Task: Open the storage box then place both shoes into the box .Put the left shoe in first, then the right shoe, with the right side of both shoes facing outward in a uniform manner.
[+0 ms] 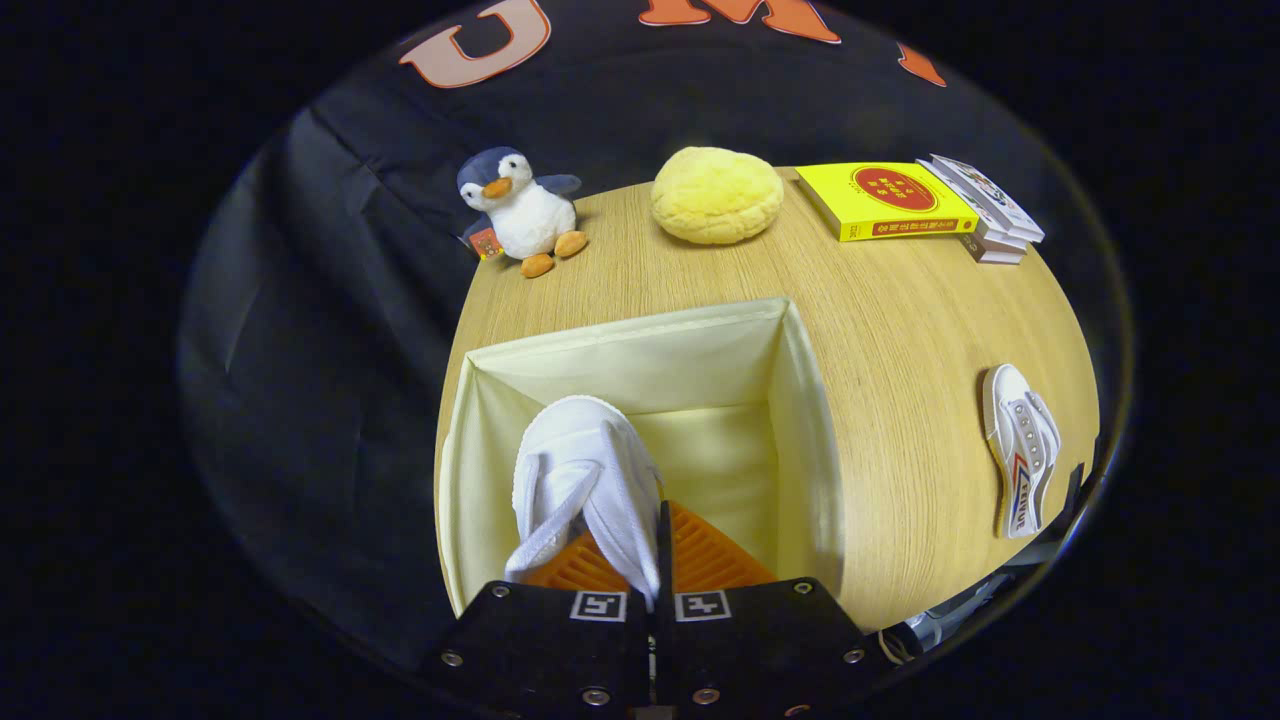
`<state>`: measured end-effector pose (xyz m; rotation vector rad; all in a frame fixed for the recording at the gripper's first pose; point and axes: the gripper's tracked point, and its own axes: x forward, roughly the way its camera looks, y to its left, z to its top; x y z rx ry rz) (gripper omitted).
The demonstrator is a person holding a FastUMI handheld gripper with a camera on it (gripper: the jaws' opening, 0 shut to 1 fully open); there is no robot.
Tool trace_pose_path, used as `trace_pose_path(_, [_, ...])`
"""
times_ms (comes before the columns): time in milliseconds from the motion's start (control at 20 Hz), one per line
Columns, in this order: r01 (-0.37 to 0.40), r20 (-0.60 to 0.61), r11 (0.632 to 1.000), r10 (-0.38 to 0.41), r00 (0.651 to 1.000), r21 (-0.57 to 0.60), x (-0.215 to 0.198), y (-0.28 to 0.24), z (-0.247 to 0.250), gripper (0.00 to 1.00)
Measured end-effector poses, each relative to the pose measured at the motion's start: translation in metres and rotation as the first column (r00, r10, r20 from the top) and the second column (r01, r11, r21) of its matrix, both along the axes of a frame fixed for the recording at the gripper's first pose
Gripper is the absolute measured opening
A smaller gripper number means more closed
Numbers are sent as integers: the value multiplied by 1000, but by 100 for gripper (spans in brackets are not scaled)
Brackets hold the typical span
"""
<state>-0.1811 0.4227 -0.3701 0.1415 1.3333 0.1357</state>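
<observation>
My gripper is shut on a white canvas shoe, pinching its fabric between both fingers. The shoe hangs toe-forward over the inside of the open cream fabric storage box, which stands just ahead of the fingers with its mouth upward. A second white shoe with red and blue side stripes lies on its side on the wooden table, to the right of the box. The box floor under the held shoe is partly hidden.
Beyond the box, along the table's far edge, sit a plush penguin, a round yellow cushion, a yellow book and a small stack of books. Black cloth hangs left of the table.
</observation>
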Motion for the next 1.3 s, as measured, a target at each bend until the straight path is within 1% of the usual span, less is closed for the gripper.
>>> trace_pose_path(100, [24, -6, 999, -25, 1000, -28, -2, 1, -13, 3])
trace_pose_path(250, [77, -55, 995, -80, 995, -65, -8, 0, -32, 4])
trace_pose_path(350, [93, -82, 995, -96, 992, -42, -10, 8, -42, 5])
trace_pose_path(450, [91, -102, 996, -91, 991, 1, -13, 18, -46, 5])
trace_pose_path(550, [85, -127, 994, -76, 989, 74, -20, 31, -42, 11])
trace_pose_path(600, [76, -139, 992, -62, 988, 99, -24, 33, -42, 18])
trace_pose_path(650, [64, -162, 990, -43, 986, 125, -30, 35, -38, 22])
trace_pose_path(700, [57, -168, 986, -30, 985, 158, -30, 36, -33, 28])
trace_pose_path(850, [55, -145, 958, -14, 989, 283, -21, 38, -6, 32])
trace_pose_path(900, [47, -135, 947, -4, 991, 318, -19, 37, 4, 36])
trace_pose_path(950, [32, -118, 939, 9, 993, 342, -19, 32, 14, 38])
trace_pose_path(1050, [-21, -59, 925, 47, 997, 380, -13, 21, 34, 48])
trace_pose_path(1100, [-60, -21, 914, 74, 997, 402, -9, 17, 46, 55])
trace_pose_path(1150, [-95, 21, 906, 95, 995, 413, -5, 9, 58, 58])
trace_pose_path(1200, [-124, 61, 902, 109, 992, 414, 0, 0, 67, 65])
trace_pose_path(1250, [-148, 99, 900, 117, 988, 409, 5, -11, 74, 68])
trace_pose_path(1300, [-167, 134, 900, 122, 983, 403, 9, -23, 81, 73])
